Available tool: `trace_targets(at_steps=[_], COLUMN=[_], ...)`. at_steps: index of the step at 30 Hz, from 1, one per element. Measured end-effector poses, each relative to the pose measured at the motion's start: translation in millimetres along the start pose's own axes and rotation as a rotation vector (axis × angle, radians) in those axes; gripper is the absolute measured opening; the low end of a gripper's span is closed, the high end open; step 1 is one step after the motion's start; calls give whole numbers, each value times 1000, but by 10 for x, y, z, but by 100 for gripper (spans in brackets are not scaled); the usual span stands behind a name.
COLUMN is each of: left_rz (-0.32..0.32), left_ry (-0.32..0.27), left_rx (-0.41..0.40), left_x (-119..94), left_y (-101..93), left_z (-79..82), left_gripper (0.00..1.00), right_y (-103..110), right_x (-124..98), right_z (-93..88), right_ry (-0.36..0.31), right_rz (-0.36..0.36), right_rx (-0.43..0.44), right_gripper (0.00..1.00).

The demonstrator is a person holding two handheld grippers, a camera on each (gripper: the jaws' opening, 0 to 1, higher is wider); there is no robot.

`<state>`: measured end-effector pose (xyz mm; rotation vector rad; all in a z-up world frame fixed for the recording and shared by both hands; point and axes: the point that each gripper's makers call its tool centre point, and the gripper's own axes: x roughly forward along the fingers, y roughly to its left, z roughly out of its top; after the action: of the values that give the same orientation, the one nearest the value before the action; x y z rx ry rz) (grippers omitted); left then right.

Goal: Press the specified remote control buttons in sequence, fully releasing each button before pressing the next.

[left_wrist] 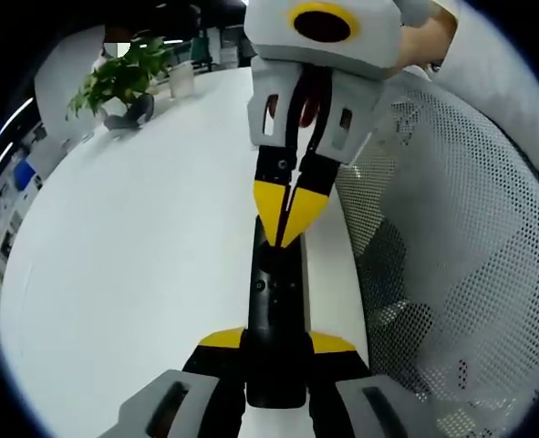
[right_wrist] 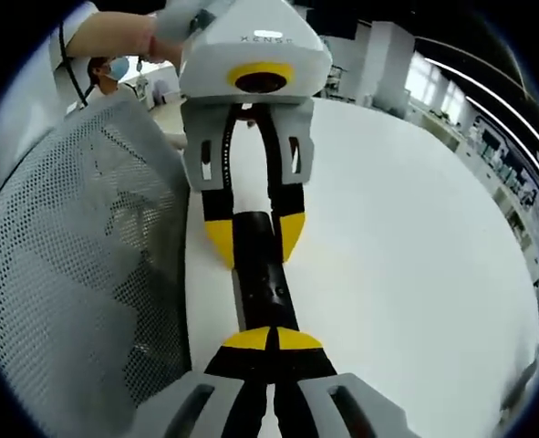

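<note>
- Nearest in the left gripper view: left gripper [left_wrist: 274,351], yellow-tipped jaws clamped on the near end of a black remote [left_wrist: 275,310].
- Remote lying flat on the white table [left_wrist: 141,274], close to its edge, long axis running away from the camera; small buttons faintly visible on its top face.
- Right gripper [left_wrist: 289,239] coming down from above in the same view, jaws closed to a point, tips touching the far part of the remote.
- In the right gripper view: right gripper [right_wrist: 272,339] with yellow tips pressed together on the remote [right_wrist: 263,274]; left gripper [right_wrist: 255,239] beyond, jaws on either side of the remote's far end.
- Potted plant [left_wrist: 119,82] far across the table, green leaves in a dark pot.
- White mesh chair back [left_wrist: 451,228] just beside the table edge.
- Office room behind, with windows; details blurred.
</note>
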<state>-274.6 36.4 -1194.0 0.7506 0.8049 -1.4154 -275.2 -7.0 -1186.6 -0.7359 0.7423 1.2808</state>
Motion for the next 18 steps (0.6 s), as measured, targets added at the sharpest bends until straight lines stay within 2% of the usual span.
trace_targets(at_steps=[3,4,6,9,10,11,12,13,15,17,18], left_rz=[0,0,1,3,4,4,3,3,6,8,9], left_ry=[-4,-8,-19,-32,-33,-34,-37,-40,-47,-52,-52], left_rx=[-3,-4,-7,-13,-14,-14,-12,-14,-17,-22,-26], left_x=[-2,-2,-6,-7,-6,-6,-5,-5,-5,-6,-5], left_y=[2,3,4,3,3,3,3,3,0,-1,-1], left_z=[-3,-5,-9,-6,-4,-4,-3,-4,-4,-4,-4], left_gripper=[22,22,22,22,22,22,22,22,22,22,22], right_y=[2,6,2,-12,-9,-4,7,-6,-5,-12,-14], right_x=[42,49,62,85,85,85,82,83,74,60,57], right_z=[33,40,44,48,42,39,37,45,51,61,63], right_ry=[12,26,57,97,115,128,130,126,95,71,60], right_rz=[21,40,65,87,94,111,120,122,155,163,167], right_rx=[-44,-79,-98,-79,-108,-171,-173,-137,-3,74,73], right_gripper=[0,0,0,0,0,0,0,0,0,0,0])
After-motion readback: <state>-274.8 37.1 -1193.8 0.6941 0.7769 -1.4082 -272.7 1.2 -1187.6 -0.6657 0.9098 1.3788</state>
